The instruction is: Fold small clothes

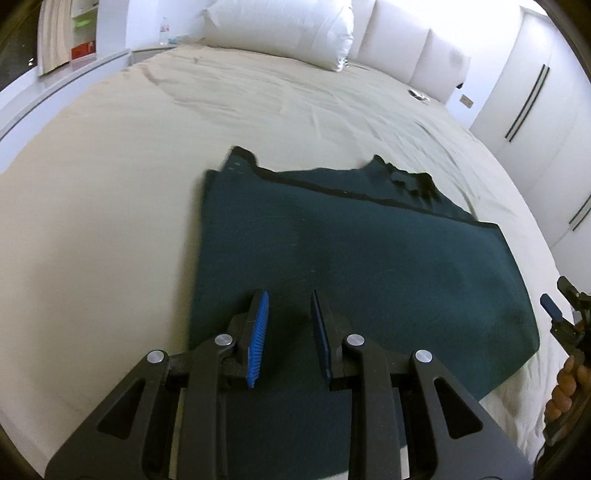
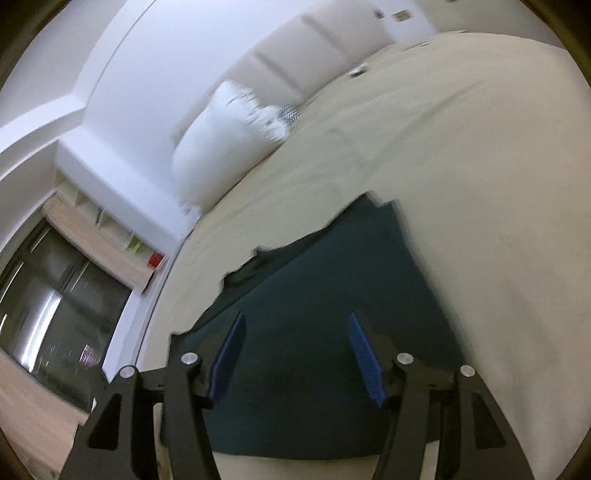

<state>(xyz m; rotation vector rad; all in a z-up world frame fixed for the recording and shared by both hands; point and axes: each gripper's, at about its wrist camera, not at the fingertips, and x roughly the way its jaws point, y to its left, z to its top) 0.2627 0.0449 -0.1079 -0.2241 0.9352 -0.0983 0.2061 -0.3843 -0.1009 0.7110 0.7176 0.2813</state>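
No legible writing on the dark green garment (image 1: pixel 351 258) spread on the bed (image 1: pixel 110 166)

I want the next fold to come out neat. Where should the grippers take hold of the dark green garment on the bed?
Probably at the dark green garment's two near corners, coming in low from the near edge. It lies flat on the bed sheet, so only edges offer a pinch. The left gripper and right gripper both hover open above it.

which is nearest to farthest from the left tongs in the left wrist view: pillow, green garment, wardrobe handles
1. green garment, lying on the bed right under the left tongs
2. wardrobe handles, far right
3. pillow, at the headboard; close to the handles, so the order is uncertain
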